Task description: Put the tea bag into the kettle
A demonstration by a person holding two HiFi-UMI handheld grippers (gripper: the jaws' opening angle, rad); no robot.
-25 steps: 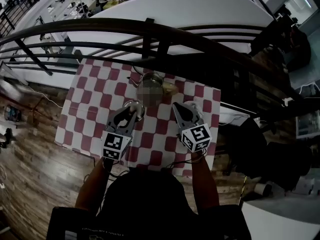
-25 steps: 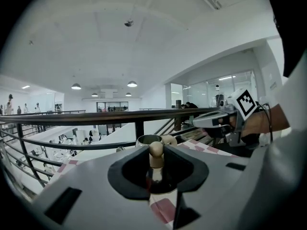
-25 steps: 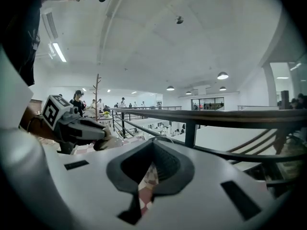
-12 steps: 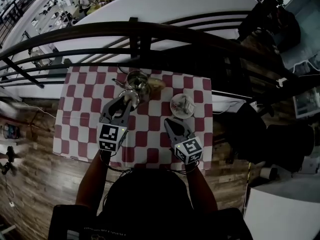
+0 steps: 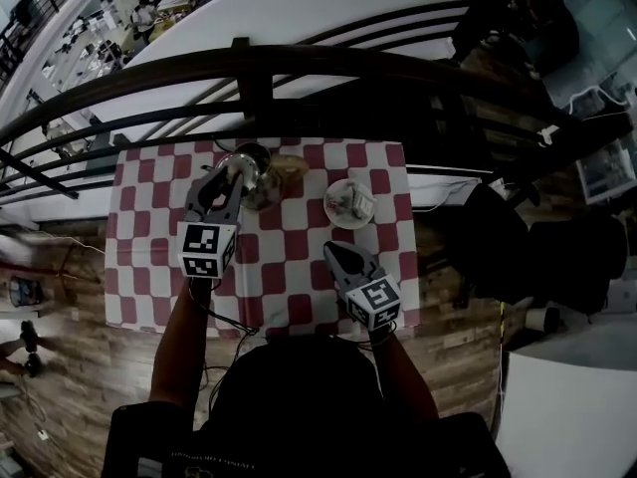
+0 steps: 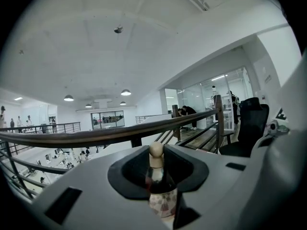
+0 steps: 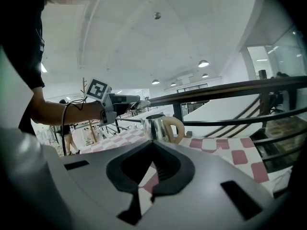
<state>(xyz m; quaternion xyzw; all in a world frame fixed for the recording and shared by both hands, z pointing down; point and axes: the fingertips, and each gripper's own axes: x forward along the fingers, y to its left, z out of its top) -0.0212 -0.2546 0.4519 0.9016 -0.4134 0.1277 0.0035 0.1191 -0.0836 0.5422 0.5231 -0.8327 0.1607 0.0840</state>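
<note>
A steel kettle [image 5: 263,183] with a beige handle [image 5: 290,167] stands at the far side of the checkered table, its top uncovered [image 7: 154,118]. My left gripper [image 5: 235,167] is shut on the kettle lid [image 6: 161,191], whose round knob [image 6: 156,150] pokes up between the jaws. It holds the lid in the air just left of the kettle [image 7: 138,103]. The tea bag [image 5: 350,203] lies on a small white dish [image 5: 333,189] to the kettle's right. My right gripper [image 5: 334,253] hovers shut and empty over the near half of the table [image 7: 146,183], short of the dish.
The red-and-white checkered cloth [image 5: 149,227] covers a small table against a dark railing [image 5: 328,63] at a balcony edge. A dark office chair [image 5: 537,257] stands to the right, and wooden floor [image 5: 60,366] lies to the left.
My left gripper has carried the lid from the near side of the kettle up to its far left. The right gripper has drawn back toward me, uncovering the dish.
</note>
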